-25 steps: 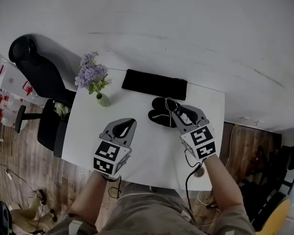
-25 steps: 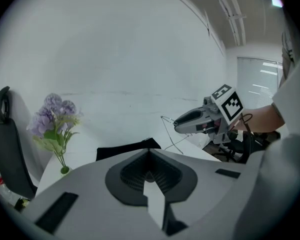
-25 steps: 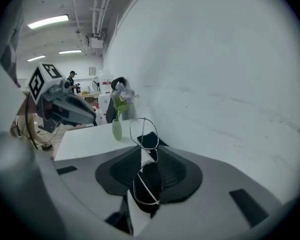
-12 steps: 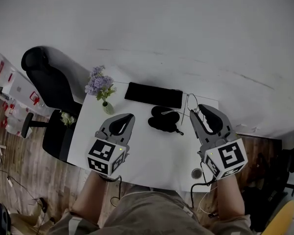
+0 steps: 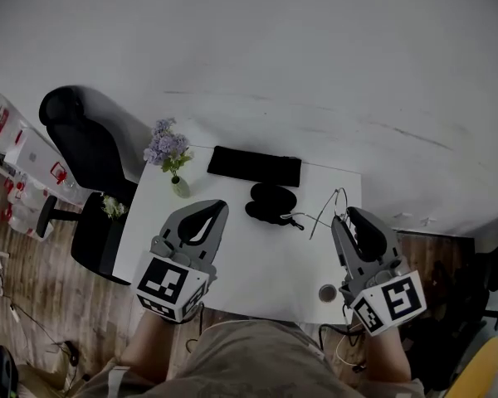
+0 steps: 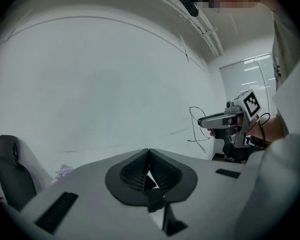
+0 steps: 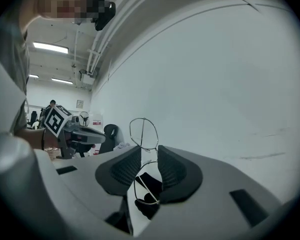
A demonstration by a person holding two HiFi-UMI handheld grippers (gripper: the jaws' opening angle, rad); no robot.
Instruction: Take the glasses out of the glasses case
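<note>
The black glasses case (image 5: 270, 203) lies open on the white table (image 5: 241, 255), in the head view just in front of a long black pad. My right gripper (image 5: 342, 216) is raised off to the case's right, shut on thin wire-framed glasses (image 5: 325, 208). In the right gripper view the glasses (image 7: 143, 132) stand between the pads, one lens above the fingertips (image 7: 167, 156) and one below. My left gripper (image 5: 218, 207) hovers left of the case with its jaws shut and nothing in them; its own view shows the tips of the left gripper (image 6: 148, 154) touching, and the right gripper (image 6: 202, 122) with the glasses (image 6: 197, 119) across from it.
A long black pad (image 5: 254, 166) lies at the table's far edge. A small vase of purple flowers (image 5: 171, 152) stands at the far left corner. A small round cup (image 5: 327, 293) sits near the front right edge. A black office chair (image 5: 83, 143) stands left of the table.
Both grippers rose. The right one lifted the glasses up out of the case and carried them away to the right. The left gripper stayed shut and empty.
</note>
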